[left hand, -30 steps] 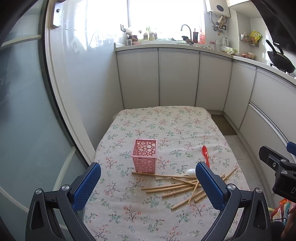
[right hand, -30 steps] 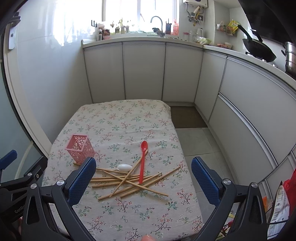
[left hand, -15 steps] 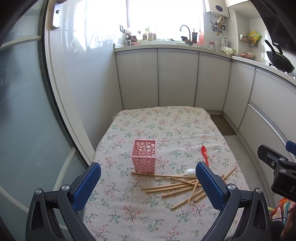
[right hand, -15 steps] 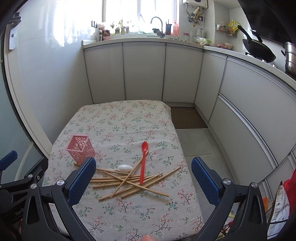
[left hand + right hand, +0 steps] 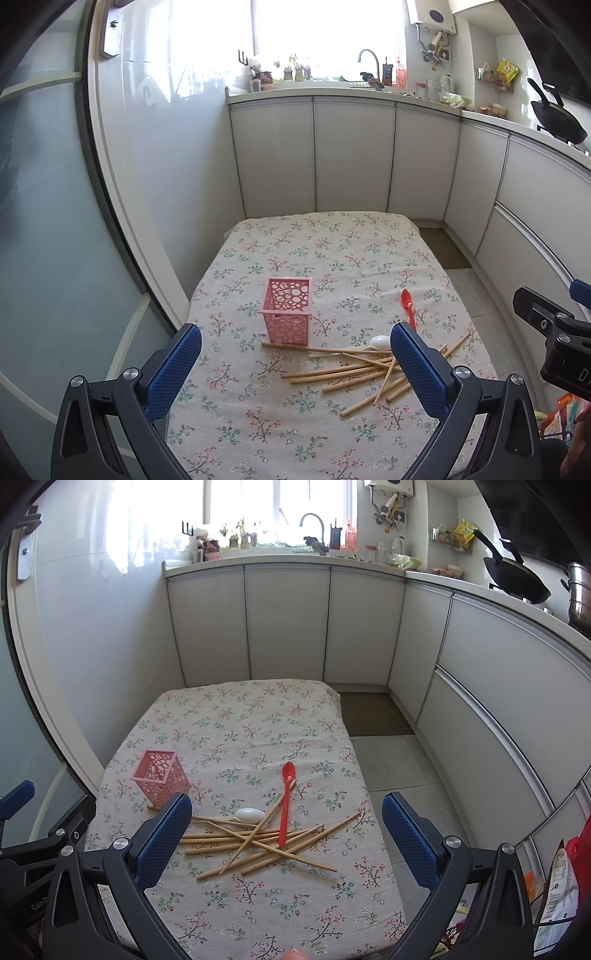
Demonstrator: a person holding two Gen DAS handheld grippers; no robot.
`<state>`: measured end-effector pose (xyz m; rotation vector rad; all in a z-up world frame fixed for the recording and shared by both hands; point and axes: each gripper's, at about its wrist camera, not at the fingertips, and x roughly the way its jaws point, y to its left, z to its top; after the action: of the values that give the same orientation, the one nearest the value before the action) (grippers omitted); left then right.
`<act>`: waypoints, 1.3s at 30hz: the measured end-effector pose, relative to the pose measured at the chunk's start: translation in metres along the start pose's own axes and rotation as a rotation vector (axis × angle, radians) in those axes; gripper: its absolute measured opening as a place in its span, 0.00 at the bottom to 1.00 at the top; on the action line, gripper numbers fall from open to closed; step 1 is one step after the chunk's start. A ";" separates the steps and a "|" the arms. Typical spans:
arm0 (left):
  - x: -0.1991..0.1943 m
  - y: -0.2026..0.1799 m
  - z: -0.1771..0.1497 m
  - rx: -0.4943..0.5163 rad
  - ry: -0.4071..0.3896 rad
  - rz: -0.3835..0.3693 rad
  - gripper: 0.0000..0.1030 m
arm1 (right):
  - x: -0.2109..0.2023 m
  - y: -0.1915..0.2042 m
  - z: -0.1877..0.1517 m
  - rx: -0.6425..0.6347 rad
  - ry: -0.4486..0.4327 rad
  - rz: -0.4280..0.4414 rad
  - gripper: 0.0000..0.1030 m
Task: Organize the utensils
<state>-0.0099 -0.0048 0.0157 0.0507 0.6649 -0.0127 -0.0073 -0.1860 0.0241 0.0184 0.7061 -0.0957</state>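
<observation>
Nothing on the cloth has shifted vs 1 s ago; both my grippers hang where they were, maybe a hair of drift.

Count: chopsticks [image 5: 258,843] approx 9–10, crossed in one loose pile, exact no. hard to tell where they overlap. 1 red spoon [image 5: 285,805] lying across the pile, bowl pointing away from me. 1 white spoon [image 5: 248,815] on the pile's left side. 1 pink holder [image 5: 159,777], upright, just left of the pile; one stick's end touches its base.

Table [image 5: 236,723] w/ floral cloth: far half bare, wall close on left, floor drops off on right.

Left gripper [image 5: 295,369]: jaws wide apart, holding nothing, above the near edge, holder ahead between the fingers. Right gripper [image 5: 286,838]: also wide apart, empty, pile centred ahead between its fingers, not touching.
</observation>
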 end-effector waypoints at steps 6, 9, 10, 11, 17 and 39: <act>0.000 0.001 0.000 -0.001 -0.001 0.000 1.00 | 0.000 0.001 0.000 -0.001 0.000 0.001 1.00; 0.000 0.001 0.000 -0.001 -0.001 0.000 1.00 | 0.000 0.001 0.000 0.000 0.001 0.001 1.00; 0.000 0.000 0.000 -0.001 -0.002 0.000 1.00 | 0.000 0.001 0.000 -0.001 0.000 0.001 1.00; -0.001 0.000 0.000 -0.001 -0.003 0.000 1.00 | 0.000 0.001 0.000 -0.002 0.000 0.001 1.00; 0.000 0.000 0.000 0.004 -0.002 -0.002 1.00 | 0.000 0.000 0.000 -0.001 0.000 0.000 1.00; 0.001 -0.001 -0.001 -0.001 0.001 -0.004 1.00 | 0.001 -0.001 0.000 0.003 0.006 0.000 1.00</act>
<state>-0.0098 -0.0056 0.0137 0.0486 0.6656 -0.0164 -0.0065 -0.1875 0.0235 0.0214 0.7124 -0.0964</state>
